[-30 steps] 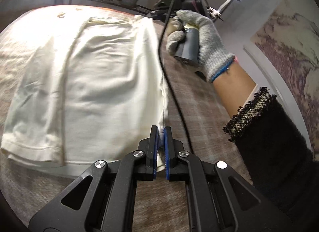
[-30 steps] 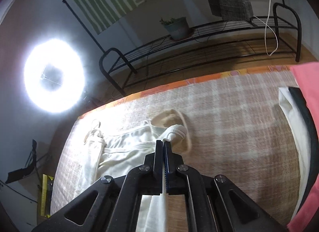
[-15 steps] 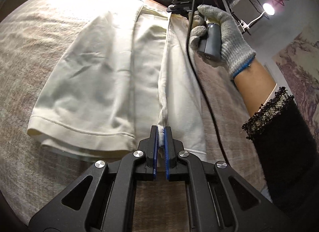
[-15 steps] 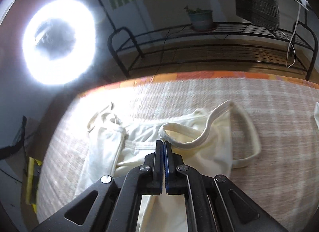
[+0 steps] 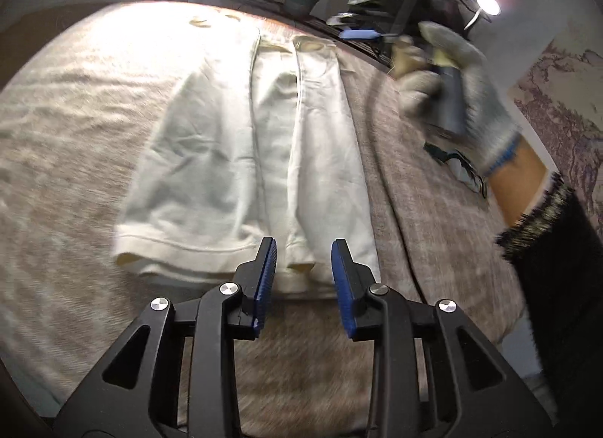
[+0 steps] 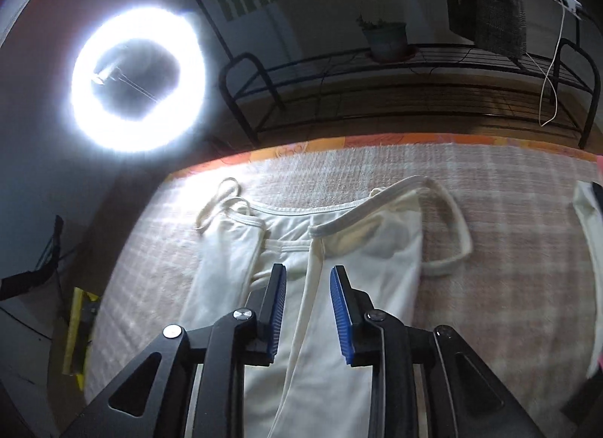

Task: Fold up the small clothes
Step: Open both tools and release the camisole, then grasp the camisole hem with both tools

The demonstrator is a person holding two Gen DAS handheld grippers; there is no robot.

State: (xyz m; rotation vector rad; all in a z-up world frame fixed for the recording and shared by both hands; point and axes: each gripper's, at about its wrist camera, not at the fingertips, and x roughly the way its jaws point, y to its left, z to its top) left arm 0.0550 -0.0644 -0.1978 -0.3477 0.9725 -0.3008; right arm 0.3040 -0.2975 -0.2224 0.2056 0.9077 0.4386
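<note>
One cream tank top (image 5: 245, 159) lay mid-frame on one checked cloth (image 5: 75, 136). Two grippers, left gripper (image 5: 303, 280) and right gripper (image 6: 307, 310), were spread, grasping nothing.

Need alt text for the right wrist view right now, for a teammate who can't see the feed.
The right gripper hangs open above a cream tank top lying flat on a checked cloth, both sides folded inward and its straps splayed toward the far edge. A bright ring light and a black metal rack stand behind.
</note>
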